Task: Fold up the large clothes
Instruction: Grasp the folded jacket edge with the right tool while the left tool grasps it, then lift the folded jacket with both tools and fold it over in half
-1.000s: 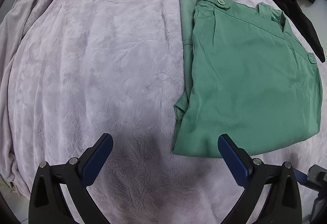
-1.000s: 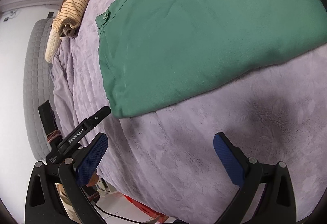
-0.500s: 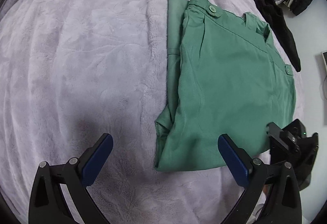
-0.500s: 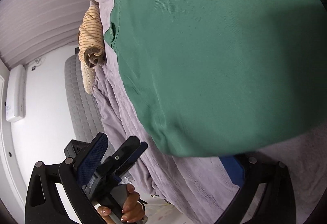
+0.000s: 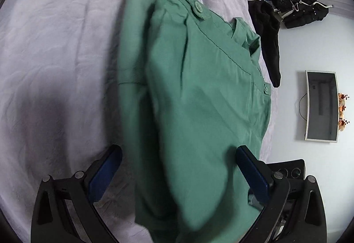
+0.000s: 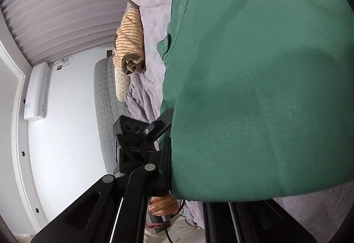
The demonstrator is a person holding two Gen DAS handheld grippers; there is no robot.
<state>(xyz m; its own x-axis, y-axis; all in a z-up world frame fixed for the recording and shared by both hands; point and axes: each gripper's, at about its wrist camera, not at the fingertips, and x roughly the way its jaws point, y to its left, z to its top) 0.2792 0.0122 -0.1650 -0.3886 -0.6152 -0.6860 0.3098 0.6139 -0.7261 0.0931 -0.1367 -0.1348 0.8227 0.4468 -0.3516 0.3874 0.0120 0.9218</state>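
So, left claw [image 5: 179, 170]: released, jaws wide, straddling the near end of the garment [image 5: 199, 99]; pads not pressing on it.
Right claw [image 6: 168, 150]: clenched on the garment's near edge; one finger shows tight against the cloth, the other is hidden under it.
Garment: green, folded, blurred at the near end; between the left claw's fingers and running away ahead of it; fills the right claw's view ahead and to its right.
Claws: just beside each other; the right claw's body shows right of the left claw's right finger.
Hand [image 6: 162, 205]: grips the left claw's handle, low and left of the right claw.
Blanket [image 5: 55, 43]: lilac, under the garment, left of and beyond the left claw.
Striped cloth [image 6: 130, 43]: rolled, far ahead-left of the right claw.
Black clothes [image 5: 270, 39]: far ahead-right of the left claw, at the blanket's edge.
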